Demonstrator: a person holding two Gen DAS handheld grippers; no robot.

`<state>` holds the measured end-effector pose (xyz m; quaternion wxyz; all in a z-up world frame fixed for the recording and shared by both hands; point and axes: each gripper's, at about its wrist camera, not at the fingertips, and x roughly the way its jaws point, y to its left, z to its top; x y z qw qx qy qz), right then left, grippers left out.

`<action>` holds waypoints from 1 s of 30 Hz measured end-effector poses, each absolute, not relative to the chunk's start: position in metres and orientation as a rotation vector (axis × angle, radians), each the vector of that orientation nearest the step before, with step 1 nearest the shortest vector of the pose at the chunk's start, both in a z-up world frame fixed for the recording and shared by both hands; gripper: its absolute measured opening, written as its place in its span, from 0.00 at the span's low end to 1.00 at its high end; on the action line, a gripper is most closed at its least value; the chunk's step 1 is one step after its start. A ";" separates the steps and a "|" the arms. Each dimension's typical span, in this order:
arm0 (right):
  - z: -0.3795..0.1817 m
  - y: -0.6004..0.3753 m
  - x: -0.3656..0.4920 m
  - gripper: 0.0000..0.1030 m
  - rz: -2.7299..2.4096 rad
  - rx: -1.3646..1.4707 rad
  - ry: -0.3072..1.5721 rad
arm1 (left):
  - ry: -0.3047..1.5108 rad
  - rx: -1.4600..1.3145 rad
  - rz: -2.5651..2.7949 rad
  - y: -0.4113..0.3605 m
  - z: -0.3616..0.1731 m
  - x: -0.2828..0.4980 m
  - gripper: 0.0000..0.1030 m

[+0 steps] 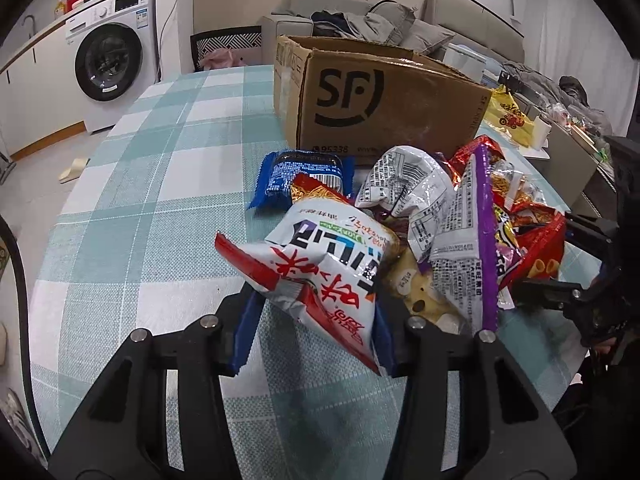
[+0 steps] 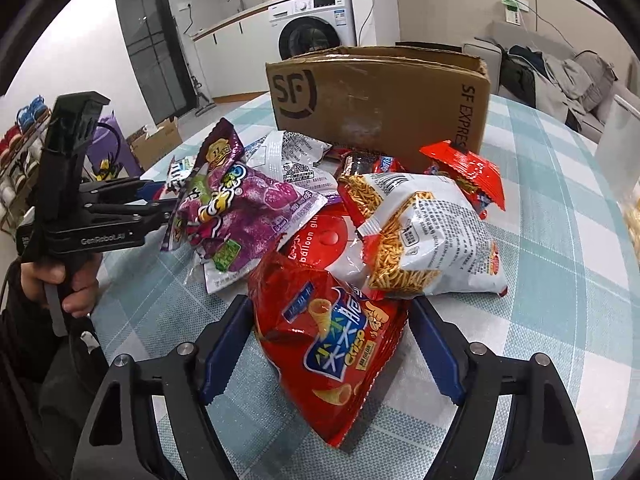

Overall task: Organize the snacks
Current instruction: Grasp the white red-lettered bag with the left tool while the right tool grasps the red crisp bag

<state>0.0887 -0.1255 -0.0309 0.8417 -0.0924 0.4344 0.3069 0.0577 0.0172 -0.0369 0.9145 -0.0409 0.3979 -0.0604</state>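
Left gripper (image 1: pixel 316 332): clamped on white-and-red crinkly noodle-snack bag (image 1: pixel 320 264); lift clear before swinging toward brown cardboard box (image 1: pixel 384 108). Right gripper (image 2: pixel 328 356): spread, straddling red foil crisp bag (image 2: pixel 328 340), not yet pinching; close squarely mid-bag.

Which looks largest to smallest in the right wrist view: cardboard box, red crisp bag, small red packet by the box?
1. cardboard box, though it stands farthest away.
2. red crisp bag, enlarged by nearness to the camera, so its rank against the box is unsure.
3. small red packet, clearly smallest.
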 end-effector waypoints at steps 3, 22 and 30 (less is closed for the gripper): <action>-0.035 -0.124 0.092 0.84 0.648 -0.192 0.943 | 0.808 -0.090 -0.128 0.019 -0.035 0.051 0.44; -0.023 -0.144 0.057 0.61 0.692 -0.137 0.894 | 0.745 -0.142 -0.161 0.033 -0.017 0.013 0.44; 0.012 -0.156 0.045 0.61 0.677 -0.118 0.790 | 0.684 -0.159 -0.152 0.040 0.000 -0.003 0.44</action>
